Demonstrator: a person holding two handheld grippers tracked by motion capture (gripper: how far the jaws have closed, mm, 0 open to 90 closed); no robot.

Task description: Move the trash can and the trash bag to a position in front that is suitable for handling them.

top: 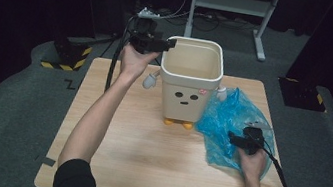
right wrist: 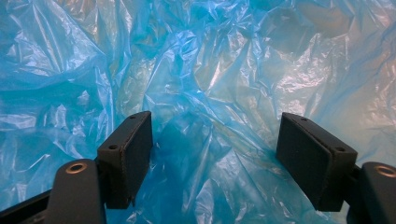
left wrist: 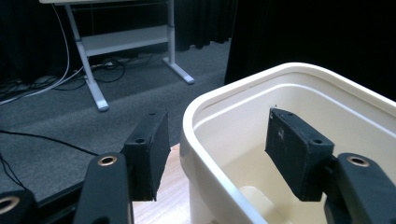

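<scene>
Bin (left wrist: 243, 116) rim sits between left gripper (left wrist: 215, 154) jaws (parted, untouched).

Bin (top: 190, 82) is set upright at table (top: 134, 154) centre, toward far edge. Plastic bag (top: 228, 121) is spread on tabletop just right of bin, touching it. Left gripper (top: 159, 44) is held at bin's upper left rim, one jaw inside, one outside. Right gripper (top: 243, 140) is placed over bag, nr right edge.
</scene>
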